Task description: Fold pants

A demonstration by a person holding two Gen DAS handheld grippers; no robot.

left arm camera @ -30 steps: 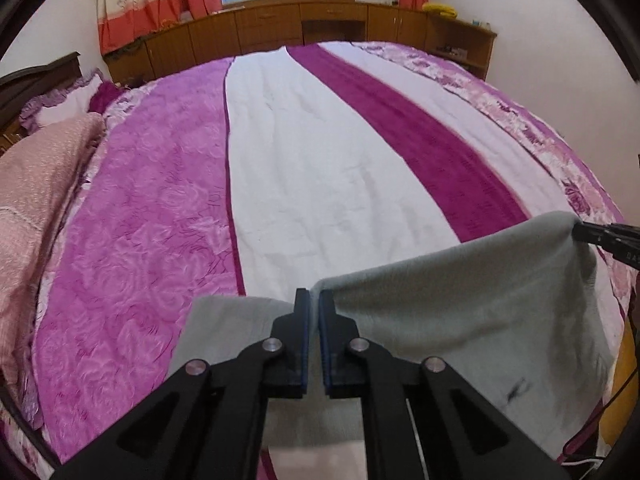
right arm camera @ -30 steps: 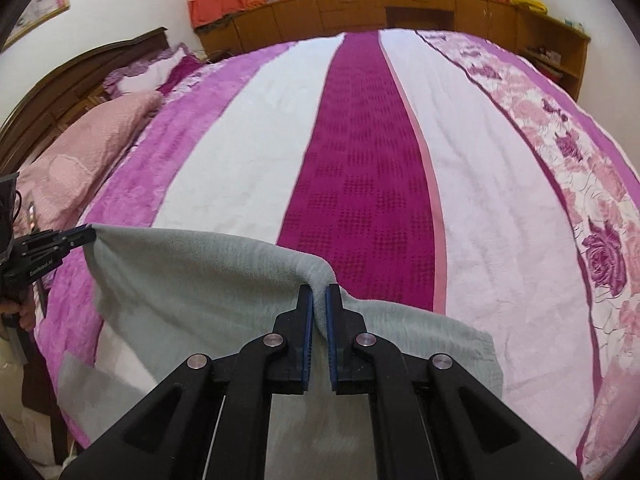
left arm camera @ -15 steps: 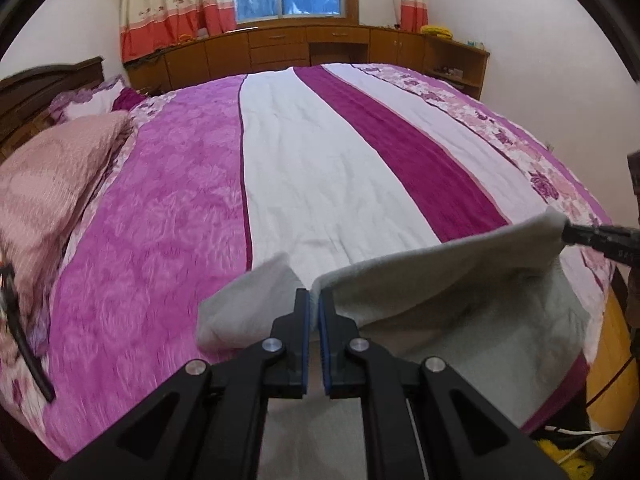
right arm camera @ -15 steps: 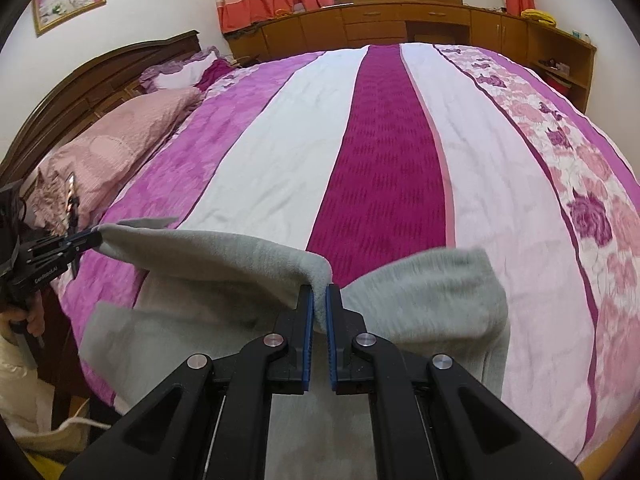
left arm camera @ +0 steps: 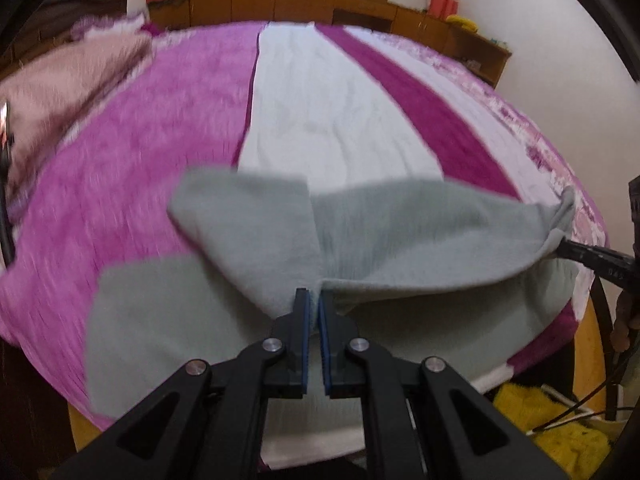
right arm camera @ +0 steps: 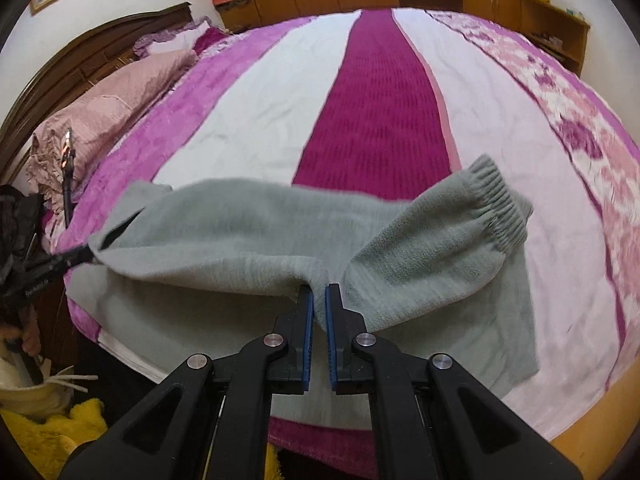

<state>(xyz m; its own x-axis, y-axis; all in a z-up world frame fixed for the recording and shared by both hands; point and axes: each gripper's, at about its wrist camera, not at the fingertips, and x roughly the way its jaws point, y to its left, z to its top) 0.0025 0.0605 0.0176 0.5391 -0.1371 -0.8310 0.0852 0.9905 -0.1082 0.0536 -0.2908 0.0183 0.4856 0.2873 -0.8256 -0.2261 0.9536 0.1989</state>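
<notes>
Grey fleece pants (left arm camera: 256,240) lie at the near edge of a striped bed (left arm camera: 332,120), partly folded over themselves. The left view is blurred, so the pillows at far left are hard to make out. The left gripper (left arm camera: 313,300) is pressed together, pinching a fold of the pants; its tips are buried in fabric. The right gripper (right arm camera: 319,296) pinches another fold the same way. The ribbed waistband (right arm camera: 496,208) probably faces right. Compared with half a second ago, the lifted edge has been carried farther onto the bed and more cloth is laid flat.
</notes>
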